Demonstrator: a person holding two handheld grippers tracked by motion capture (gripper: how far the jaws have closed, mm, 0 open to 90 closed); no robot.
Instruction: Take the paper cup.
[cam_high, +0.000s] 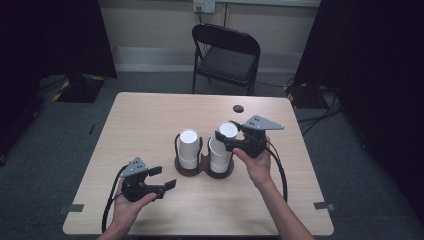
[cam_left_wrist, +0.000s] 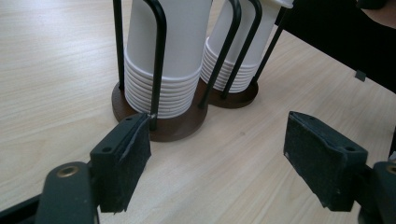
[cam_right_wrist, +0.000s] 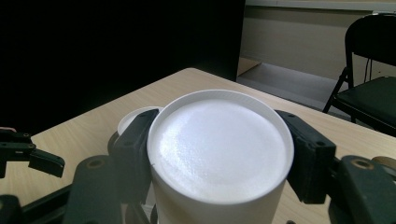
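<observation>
Two stacks of upturned white paper cups stand in a dark twin holder (cam_high: 202, 170) with black wire rails at the table's middle. The left stack (cam_high: 188, 147) (cam_left_wrist: 173, 51) is shorter than the right stack (cam_high: 219, 157) (cam_left_wrist: 247, 46). My right gripper (cam_high: 227, 139) (cam_right_wrist: 222, 140) is shut on the top cup (cam_high: 227, 130) (cam_right_wrist: 219, 163) of the right stack, one jaw on each side of its closed base. My left gripper (cam_high: 164, 178) (cam_left_wrist: 219, 158) is open and holds nothing, low over the table just front-left of the holder (cam_left_wrist: 173, 128).
The light wooden table (cam_high: 150, 115) has a small round hole (cam_high: 238, 108) near its far edge and grey tape marks at its front corners. A black folding chair (cam_high: 227, 55) stands beyond the table. Dark curtains hang at both sides.
</observation>
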